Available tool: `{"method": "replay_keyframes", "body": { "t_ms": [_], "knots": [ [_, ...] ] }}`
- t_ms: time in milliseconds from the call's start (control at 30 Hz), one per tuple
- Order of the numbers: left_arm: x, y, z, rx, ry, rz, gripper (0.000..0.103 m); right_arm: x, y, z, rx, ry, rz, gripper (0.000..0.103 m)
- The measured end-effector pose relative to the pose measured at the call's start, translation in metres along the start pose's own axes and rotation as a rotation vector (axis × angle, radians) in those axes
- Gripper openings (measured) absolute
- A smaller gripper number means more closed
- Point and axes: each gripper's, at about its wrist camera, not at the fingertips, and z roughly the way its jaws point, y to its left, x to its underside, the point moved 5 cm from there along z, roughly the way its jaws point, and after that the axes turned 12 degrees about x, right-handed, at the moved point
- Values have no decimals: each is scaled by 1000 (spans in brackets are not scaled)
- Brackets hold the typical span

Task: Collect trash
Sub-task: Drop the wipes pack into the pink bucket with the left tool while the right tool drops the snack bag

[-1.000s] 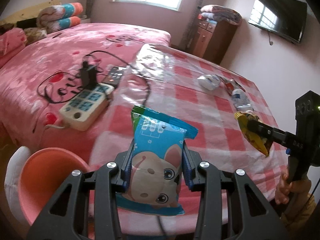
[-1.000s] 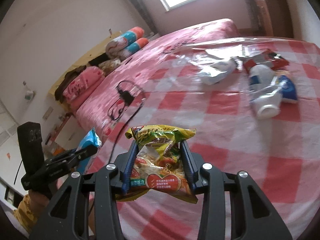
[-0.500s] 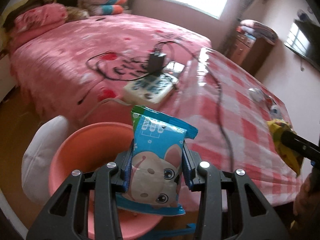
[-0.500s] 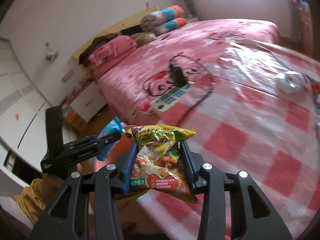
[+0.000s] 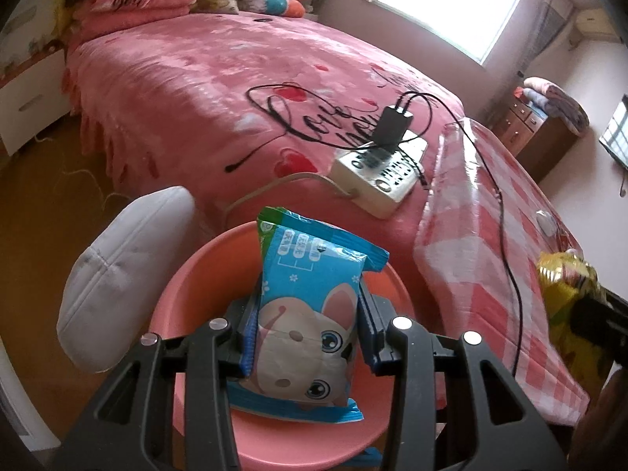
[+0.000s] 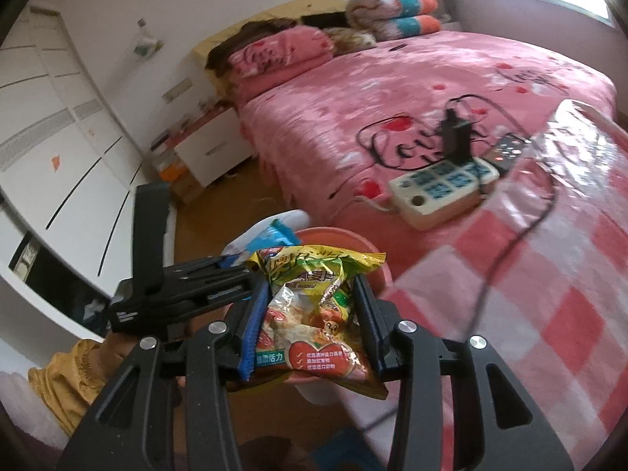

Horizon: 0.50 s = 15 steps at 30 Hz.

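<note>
My left gripper [image 5: 304,333] is shut on a blue tissue pack with a cartoon rabbit [image 5: 310,314] and holds it right above a pink basin [image 5: 188,298] on the floor. My right gripper [image 6: 310,322] is shut on a yellow snack bag [image 6: 314,314]. That bag also shows at the right edge of the left wrist view [image 5: 565,290]. In the right wrist view the left gripper [image 6: 231,271] with the blue pack [image 6: 274,235] is just left of the snack bag, over the basin [image 6: 337,235].
A bed with a pink cover [image 5: 235,90] carries a white power strip [image 5: 380,172] with a black charger and cable. The red-checked table [image 5: 490,235] is to the right. A white cushion [image 5: 117,274] lies beside the basin. A nightstand [image 6: 212,149] stands further back.
Both grippers have swung left, away from the table, toward the floor. The blue pack now hangs over the basin and the snack bag has come close beside it.
</note>
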Motion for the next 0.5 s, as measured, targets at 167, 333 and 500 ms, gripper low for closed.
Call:
{"method": "replay_keyframes", "body": {
  "t_ms": [167, 333, 500],
  "knots": [
    [4, 19, 4, -36, 15, -29, 50, 0, 18, 21, -17, 22, 5, 75],
    [9, 28, 4, -59, 0, -27, 63, 0, -3, 15, 1, -1, 95, 85],
    [5, 21, 2, -91, -29, 32, 75, 1, -31, -5, 54, -62, 166, 89]
  ]
}}
